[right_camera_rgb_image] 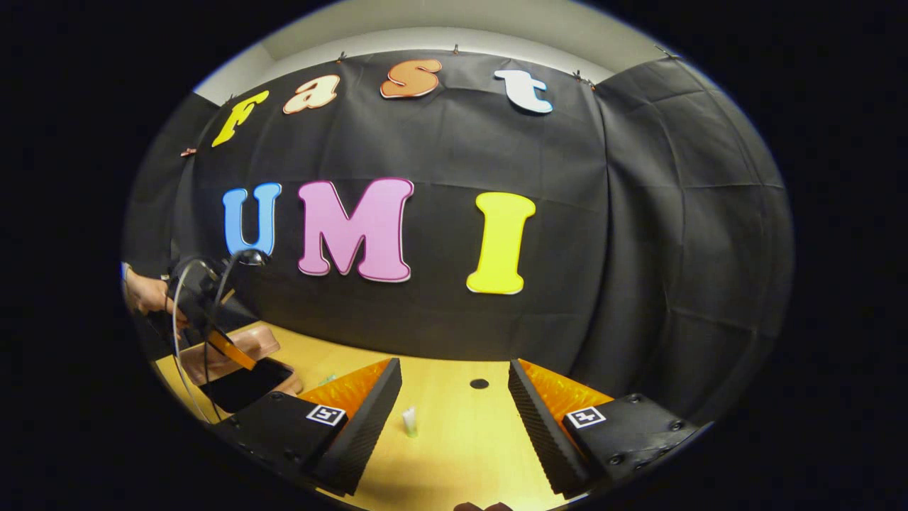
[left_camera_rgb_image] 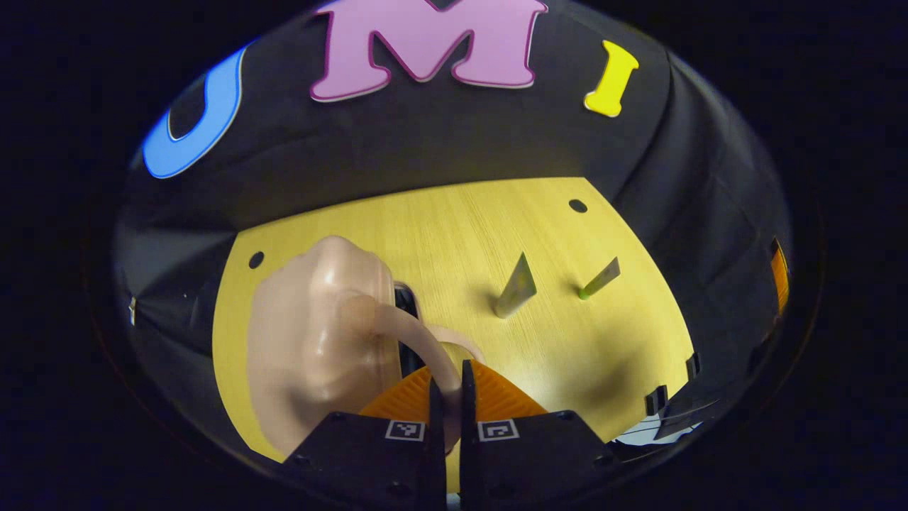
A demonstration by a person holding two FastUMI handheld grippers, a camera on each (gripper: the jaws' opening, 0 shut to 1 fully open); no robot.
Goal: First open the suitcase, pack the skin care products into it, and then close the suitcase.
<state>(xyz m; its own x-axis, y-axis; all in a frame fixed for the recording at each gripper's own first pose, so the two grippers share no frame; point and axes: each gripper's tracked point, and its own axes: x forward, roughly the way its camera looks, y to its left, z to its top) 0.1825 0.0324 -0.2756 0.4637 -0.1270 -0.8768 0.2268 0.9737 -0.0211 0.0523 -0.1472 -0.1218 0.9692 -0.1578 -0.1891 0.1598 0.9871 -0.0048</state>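
Suitcase (left_camera_rgb_image: 319,333) lies lower left on the surface (left_camera_rgb_image: 454,234) — left tool (left_camera_rgb_image: 454,387) pinches its handle (left_camera_rgb_image: 418,333); right tool (right_camera_rgb_image: 454,397) gapes wide, empty — tubes (left_camera_rgb_image: 516,287) stand mid-frame.

Black cloth wall (right_camera_rgb_image: 440,142) behind yellow wood table (left_camera_rgb_image: 440,234) w/ holes.

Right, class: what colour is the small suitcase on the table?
Pale pink; the suitcase shows best in the left gripper view, close up on the yellow wooden table.
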